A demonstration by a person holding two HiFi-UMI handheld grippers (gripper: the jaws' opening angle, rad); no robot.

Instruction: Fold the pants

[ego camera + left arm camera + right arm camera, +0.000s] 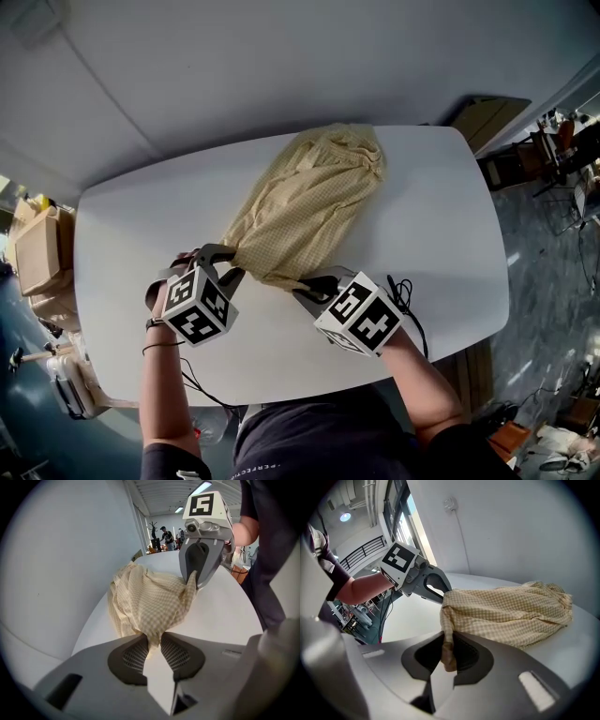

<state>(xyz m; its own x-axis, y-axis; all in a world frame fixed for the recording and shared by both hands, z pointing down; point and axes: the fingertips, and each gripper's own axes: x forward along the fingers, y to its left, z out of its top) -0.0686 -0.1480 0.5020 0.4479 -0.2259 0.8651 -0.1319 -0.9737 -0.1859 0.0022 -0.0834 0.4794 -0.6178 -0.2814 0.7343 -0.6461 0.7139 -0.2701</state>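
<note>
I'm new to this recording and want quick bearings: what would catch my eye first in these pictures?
A crumpled, pale yellow checked pair of pants lies on a white rounded table, reaching from the far edge toward the middle. At the cloth's near end, the left gripper and the right gripper are side by side, each pinching a bunch of the fabric.
</note>
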